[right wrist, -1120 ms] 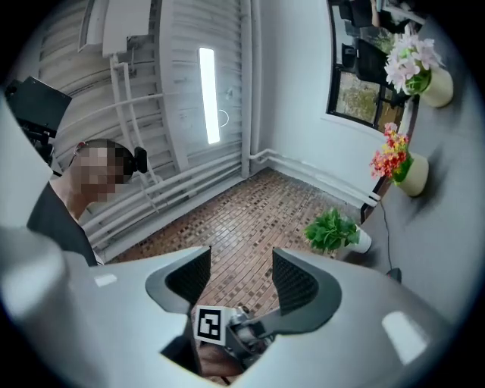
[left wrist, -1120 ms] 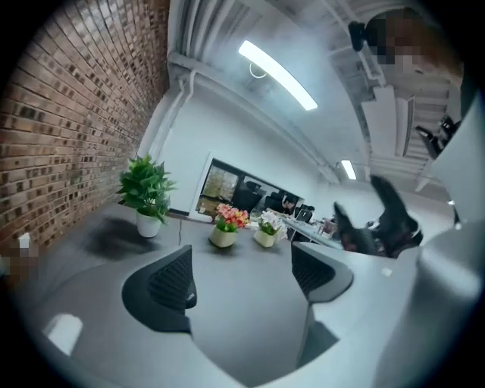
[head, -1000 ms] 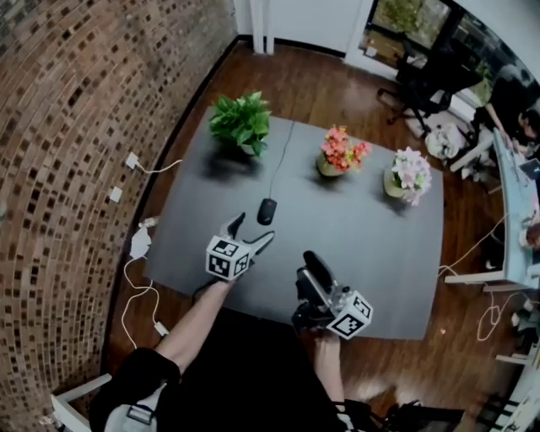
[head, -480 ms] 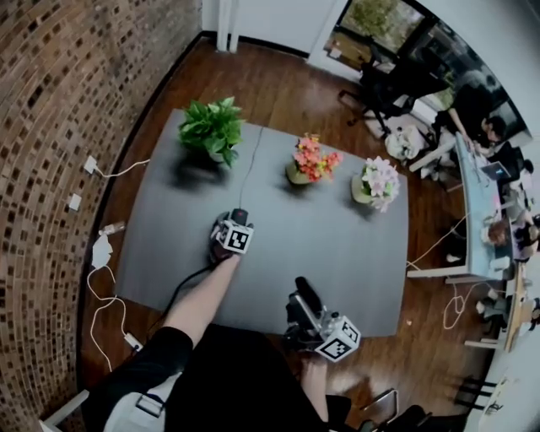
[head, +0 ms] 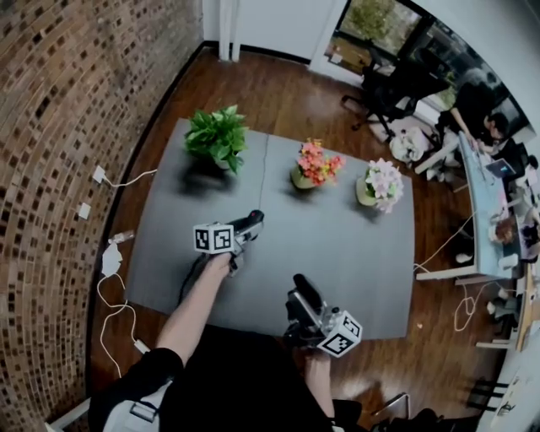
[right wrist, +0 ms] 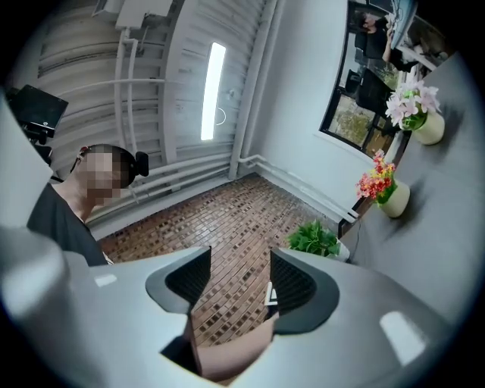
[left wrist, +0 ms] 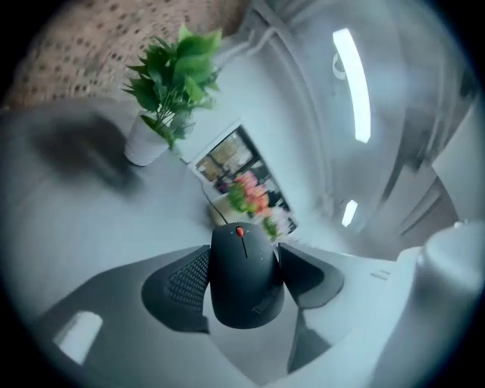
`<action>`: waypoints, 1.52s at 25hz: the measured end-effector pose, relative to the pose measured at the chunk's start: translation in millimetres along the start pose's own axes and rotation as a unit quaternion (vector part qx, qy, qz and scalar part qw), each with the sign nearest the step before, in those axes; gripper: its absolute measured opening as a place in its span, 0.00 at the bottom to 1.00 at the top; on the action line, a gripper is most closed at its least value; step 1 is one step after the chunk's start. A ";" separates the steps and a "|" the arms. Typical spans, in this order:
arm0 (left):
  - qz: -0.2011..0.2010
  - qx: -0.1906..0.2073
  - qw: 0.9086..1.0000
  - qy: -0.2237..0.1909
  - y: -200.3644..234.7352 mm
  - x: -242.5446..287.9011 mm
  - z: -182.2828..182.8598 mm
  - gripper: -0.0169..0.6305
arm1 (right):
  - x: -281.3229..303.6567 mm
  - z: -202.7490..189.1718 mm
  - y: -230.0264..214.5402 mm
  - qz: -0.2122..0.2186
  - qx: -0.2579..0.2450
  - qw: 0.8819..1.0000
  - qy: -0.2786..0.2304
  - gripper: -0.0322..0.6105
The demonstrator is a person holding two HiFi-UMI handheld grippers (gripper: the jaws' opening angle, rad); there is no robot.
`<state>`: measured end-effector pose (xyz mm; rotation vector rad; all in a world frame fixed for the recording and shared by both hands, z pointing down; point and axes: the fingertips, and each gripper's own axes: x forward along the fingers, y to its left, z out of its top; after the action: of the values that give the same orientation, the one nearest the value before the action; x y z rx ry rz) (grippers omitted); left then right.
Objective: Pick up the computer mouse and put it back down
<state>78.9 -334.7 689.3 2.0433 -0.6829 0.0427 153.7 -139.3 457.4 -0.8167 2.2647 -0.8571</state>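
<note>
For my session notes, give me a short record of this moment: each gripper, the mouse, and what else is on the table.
left gripper: jaws closing on mouse, pads at its sides
mouse: black, red wheel, corded
right gripper: open, nothing between jaws
table: grey
on table: green plant, orange flowers, pink flowers

Light: bright and even; daylight from the window [head: 371, 21], ceiling strip light [left wrist: 352, 83] glaring white.
Shadows: soft dark patch on the bench [head: 337, 253] beside the green plant [head: 215, 135].
Blur: left gripper view smeared; mouse [left wrist: 244, 276] sharp, flowers [left wrist: 250, 197] unfocused.
Edges: fisheye bending, dark corners in both gripper views.
</note>
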 end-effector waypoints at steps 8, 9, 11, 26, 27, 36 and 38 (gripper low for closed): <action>-0.330 -0.065 0.928 -0.160 -211.4 -148.9 85.8 0.47 | 17.9 5.6 8.1 0.061 0.018 0.998 -0.008 0.40; -0.360 -0.070 0.913 -0.177 -232.2 -168.3 95.6 0.47 | 21.2 5.2 10.4 0.068 0.019 0.997 -0.006 0.40; -0.399 -0.071 0.891 -0.204 -265.8 -201.5 110.7 0.47 | 27.0 3.6 15.1 0.082 0.022 0.996 -0.002 0.40; -0.489 0.038 0.846 -0.210 -377.7 -255.6 118.2 0.47 | 8.0 9.3 19.7 0.080 0.024 0.996 -0.022 0.40; -0.450 0.047 0.868 -0.206 -359.4 -237.3 115.0 0.46 | 3.2 10.9 18.5 0.073 0.023 0.997 -0.025 0.40; -0.018 0.138 0.986 -0.096 -112.1 -73.5 49.4 0.47 | -22.4 13.3 9.4 0.031 0.015 0.999 -0.035 0.40; 0.048 0.143 0.987 -0.059 -62.5 -44.1 27.2 0.47 | -23.9 14.1 9.2 0.024 0.015 0.999 -0.036 0.40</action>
<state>65.4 -311.9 612.5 2.3002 -0.8924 0.0798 175.8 -122.1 448.9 -0.7645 2.1940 -0.8248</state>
